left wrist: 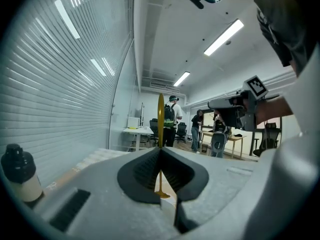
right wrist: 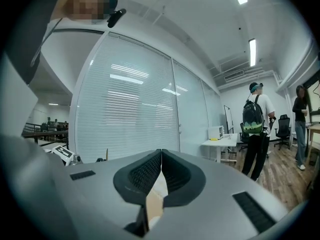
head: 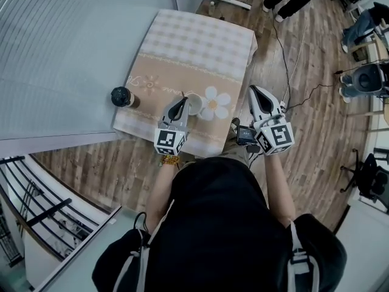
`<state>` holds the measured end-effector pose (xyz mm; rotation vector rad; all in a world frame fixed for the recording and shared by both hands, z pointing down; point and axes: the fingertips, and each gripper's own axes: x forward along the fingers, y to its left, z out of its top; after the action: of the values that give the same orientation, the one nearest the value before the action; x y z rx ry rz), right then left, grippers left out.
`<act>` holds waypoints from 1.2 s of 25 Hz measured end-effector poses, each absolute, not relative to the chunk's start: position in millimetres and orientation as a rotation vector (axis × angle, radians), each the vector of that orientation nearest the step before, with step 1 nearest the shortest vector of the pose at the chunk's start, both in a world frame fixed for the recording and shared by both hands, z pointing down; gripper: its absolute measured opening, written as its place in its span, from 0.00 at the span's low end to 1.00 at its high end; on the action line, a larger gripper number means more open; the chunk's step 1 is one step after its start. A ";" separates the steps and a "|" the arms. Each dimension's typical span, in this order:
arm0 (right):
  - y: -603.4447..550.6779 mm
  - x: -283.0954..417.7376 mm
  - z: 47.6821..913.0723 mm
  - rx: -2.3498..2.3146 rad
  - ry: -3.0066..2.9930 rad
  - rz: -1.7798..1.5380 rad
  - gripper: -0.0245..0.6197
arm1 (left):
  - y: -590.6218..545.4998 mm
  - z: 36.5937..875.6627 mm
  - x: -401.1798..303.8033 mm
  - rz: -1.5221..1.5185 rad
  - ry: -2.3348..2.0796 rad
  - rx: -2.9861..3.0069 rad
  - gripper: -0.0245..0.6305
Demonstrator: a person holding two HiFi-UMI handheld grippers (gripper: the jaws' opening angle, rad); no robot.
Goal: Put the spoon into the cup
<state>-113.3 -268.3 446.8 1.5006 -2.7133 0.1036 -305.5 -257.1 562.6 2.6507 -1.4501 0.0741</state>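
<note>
A thin golden spoon point(left wrist: 160, 116) stands upright between the jaws of my left gripper point(left wrist: 160, 150), which is shut on it. In the head view the left gripper point(head: 181, 101) hovers over the table's front part, and the spoon's point(head: 183, 94) end pokes up just left of the white cup point(head: 196, 104). The cup stands on the cloth next to a printed daisy. Its inside is hard to see. My right gripper point(head: 256, 90) hangs off the table's right edge, shut with nothing in it point(right wrist: 161, 152).
A checked beige cloth covers the small table point(head: 194, 35). A dark-capped bottle point(head: 122, 96) stands at its left edge, also seen as the bottle point(left wrist: 18, 173) in the left gripper view. A glass wall runs on the left. People and desks are further back in the room.
</note>
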 end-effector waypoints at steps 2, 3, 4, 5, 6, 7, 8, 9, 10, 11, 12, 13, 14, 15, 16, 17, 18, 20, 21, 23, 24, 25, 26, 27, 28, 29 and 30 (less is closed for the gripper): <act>-268.9 -113.5 445.7 1.491 -2.712 0.096 0.05 | -258.7 568.3 -305.6 0.074 -1.445 2.650 0.06; -269.8 -113.2 445.6 1.492 -2.711 0.095 0.05 | -260.0 571.8 -305.7 0.076 -1.444 2.649 0.06; -270.6 -112.8 446.5 1.497 -2.708 0.098 0.05 | -261.0 575.6 -306.0 0.077 -1.443 2.647 0.06; -271.1 -112.7 448.0 1.500 -2.704 0.101 0.05 | -261.4 579.5 -306.3 0.077 -1.441 2.644 0.06; -271.2 -112.8 449.7 1.500 -2.700 0.104 0.05 | -261.4 583.2 -306.5 0.077 -1.440 2.642 0.06; -271.2 -113.1 451.1 1.496 -2.698 0.107 0.05 | -261.4 586.8 -306.4 0.077 -1.439 2.641 0.06; -271.1 -113.4 452.1 1.492 -2.697 0.108 0.05 | -261.4 590.4 -306.0 0.078 -1.437 2.639 0.06; -270.9 -113.6 452.8 1.489 -2.695 0.110 0.05 | -261.4 594.2 -305.5 0.080 -1.435 2.638 0.06; -270.8 -113.4 453.5 1.491 -2.694 0.115 0.05 | -261.3 598.2 -304.7 0.085 -1.432 2.636 0.06; -270.7 -113.2 454.1 1.492 -2.693 0.119 0.05 | -261.3 602.1 -303.6 0.091 -1.429 2.634 0.06; -271.0 -113.2 454.3 1.491 -2.692 0.121 0.05 | -261.3 605.9 -302.5 0.099 -1.426 2.635 0.06; -271.4 -113.6 454.3 1.487 -2.692 0.120 0.05 | -261.3 609.8 -301.5 0.110 -1.424 2.637 0.06; -271.9 -114.1 453.9 1.482 -2.692 0.118 0.05 | -260.9 613.9 -300.7 0.123 -1.423 2.639 0.06; -272.1 -114.3 453.4 1.478 -2.692 0.115 0.05 | -259.8 618.3 -299.8 0.138 -1.423 2.640 0.06; -272.2 -114.3 452.7 1.473 -2.691 0.111 0.05 | -258.3 622.7 -298.9 0.153 -1.423 2.641 0.06; -272.4 -114.1 452.1 1.471 -2.690 0.107 0.05 | -256.7 627.3 -298.1 0.168 -1.424 2.641 0.06; -273.1 -113.7 451.9 1.472 -2.688 0.105 0.05 | -255.4 632.3 -297.7 0.183 -1.424 2.640 0.06; -274.7 -112.6 452.4 1.482 -2.683 0.105 0.05 | -253.1 642.1 -297.5 0.206 -1.422 2.633 0.06; -275.2 -112.1 453.2 1.488 -2.680 0.108 0.05 | -251.8 646.6 -297.2 0.216 -1.419 2.627 0.06; -275.4 -113.3 454.7 1.483 -2.677 0.111 0.05 | -248.7 655.0 -296.5 0.235 -1.412 2.615 0.06; -275.3 -114.6 455.3 1.475 -2.677 0.111 0.05 | -247.1 658.5 -296.2 0.240 -1.407 2.611 0.06; -275.3 -115.7 455.8 1.470 -2.677 0.112 0.05 | -245.8 660.9 -295.6 0.238 -1.403 2.612 0.06; -275.6 -116.5 456.4 1.469 -2.677 0.113 0.05 | -245.0 662.5 -295.1 0.235 -1.400 2.615 0.06; -276.1 -117.5 456.9 1.468 -2.677 0.115 0.05 | -244.6 663.7 -294.9 0.232 -1.397 2.618 0.06; -276.7 -118.8 457.2 1.468 -2.679 0.116 0.05 | -244.6 664.7 -295.2 0.232 -1.396 2.620 0.06; -277.5 -120.1 457.3 1.467 -2.680 0.117 0.05 | -244.8 666.0 -295.7 0.234 -1.396 2.620 0.06; -278.1 -121.0 457.5 1.469 -2.680 0.119 0.05 | -245.0 667.7 -296.2 0.236 -1.396 2.618 0.06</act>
<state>-121.0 -278.1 457.5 1.4688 -2.6799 0.1188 -296.2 -245.0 667.7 2.6183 -1.3964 0.2363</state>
